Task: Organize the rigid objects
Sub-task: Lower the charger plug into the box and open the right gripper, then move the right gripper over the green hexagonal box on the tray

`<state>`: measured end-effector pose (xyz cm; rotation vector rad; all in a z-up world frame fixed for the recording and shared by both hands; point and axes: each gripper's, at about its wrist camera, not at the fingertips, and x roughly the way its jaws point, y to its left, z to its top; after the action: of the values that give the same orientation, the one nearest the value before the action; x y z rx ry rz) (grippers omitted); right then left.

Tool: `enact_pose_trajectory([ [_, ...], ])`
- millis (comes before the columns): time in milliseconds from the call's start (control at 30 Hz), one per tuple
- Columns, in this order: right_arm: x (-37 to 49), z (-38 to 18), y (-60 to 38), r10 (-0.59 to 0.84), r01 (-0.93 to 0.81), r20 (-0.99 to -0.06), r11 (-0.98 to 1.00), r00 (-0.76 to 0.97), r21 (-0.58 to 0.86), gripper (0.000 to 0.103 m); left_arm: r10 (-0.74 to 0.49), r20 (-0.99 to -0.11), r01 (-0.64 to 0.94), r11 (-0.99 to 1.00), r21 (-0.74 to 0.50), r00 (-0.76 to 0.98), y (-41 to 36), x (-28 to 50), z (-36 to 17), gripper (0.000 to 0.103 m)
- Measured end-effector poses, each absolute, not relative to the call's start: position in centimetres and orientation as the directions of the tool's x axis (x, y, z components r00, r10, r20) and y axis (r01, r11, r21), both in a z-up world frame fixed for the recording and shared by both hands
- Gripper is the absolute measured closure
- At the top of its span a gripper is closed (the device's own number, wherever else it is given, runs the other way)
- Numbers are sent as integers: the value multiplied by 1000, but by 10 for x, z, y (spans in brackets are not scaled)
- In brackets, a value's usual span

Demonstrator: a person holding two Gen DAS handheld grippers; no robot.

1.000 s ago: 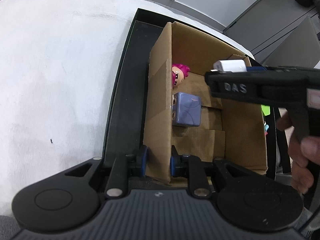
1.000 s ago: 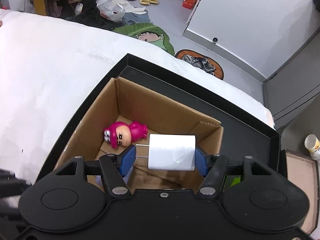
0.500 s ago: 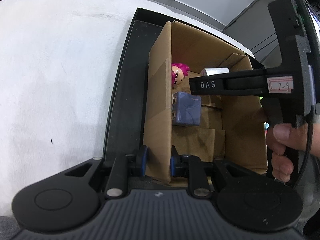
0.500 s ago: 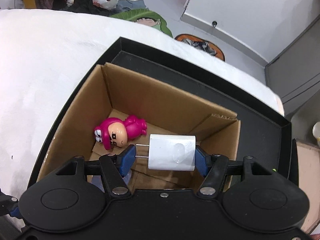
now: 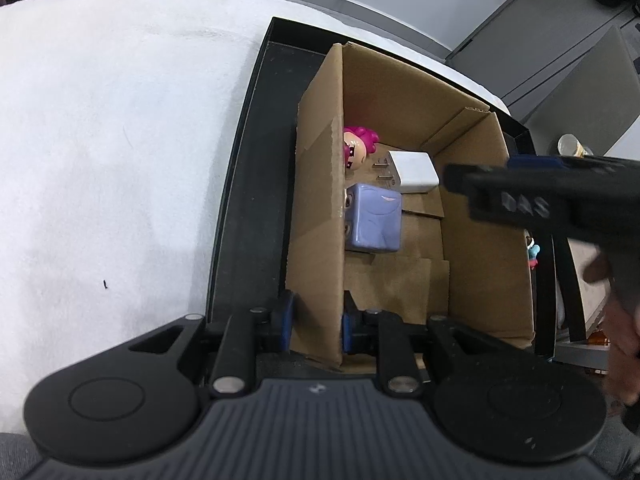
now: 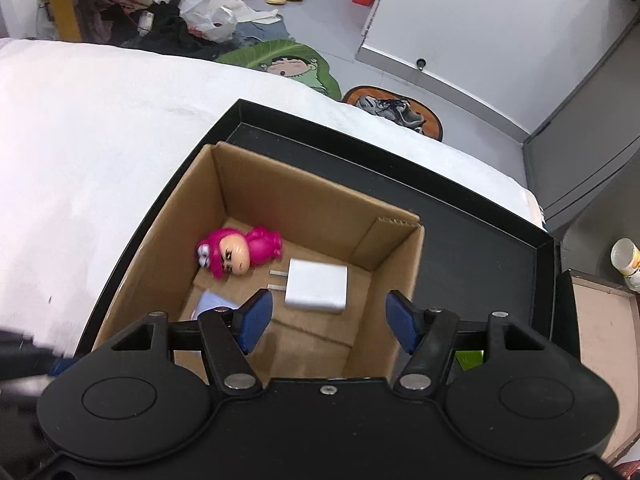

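Observation:
A brown cardboard box stands in a black tray. On its floor lie a pink-haired doll, a white plug charger and a lilac cube-shaped adapter. My left gripper is shut on the box's near left wall, one blue pad on each side. My right gripper hovers above the box with its jaws apart and nothing between them; the charger lies below and free of them. In the left wrist view that gripper is a blurred black bar at the right.
A white cloth covers the table left of the tray. A person's hand holds the right gripper's handle. A pinkish box and a jar stand beyond the tray's right side. Clothes, slippers and shoes litter the floor behind.
The white charger, held between my right gripper's pads before, now lies on the box floor beside the doll. The right gripper's jaws have parted and it has drawn up and back. The left gripper kept still.

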<state>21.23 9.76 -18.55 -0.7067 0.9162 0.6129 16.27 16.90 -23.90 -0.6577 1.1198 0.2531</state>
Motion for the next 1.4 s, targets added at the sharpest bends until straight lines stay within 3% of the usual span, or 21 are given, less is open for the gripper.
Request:
enact_pose_trajectory([
  [567, 213, -160, 34, 159, -692, -835, 651, 528, -314, 38, -114, -895, -511, 787, -346, 430, 165, 163, -238, 82],
  [833, 226, -160, -1, 163, -660, -827, 692, 538, -293, 21, -111, -896, -516, 784, -345, 430, 165, 163, -238, 82],
  [1400, 262, -192, -42, 211, -619, -826, 760, 522, -197, 13, -111, -895, -512, 786, -346, 433, 165, 161, -238, 82],
])
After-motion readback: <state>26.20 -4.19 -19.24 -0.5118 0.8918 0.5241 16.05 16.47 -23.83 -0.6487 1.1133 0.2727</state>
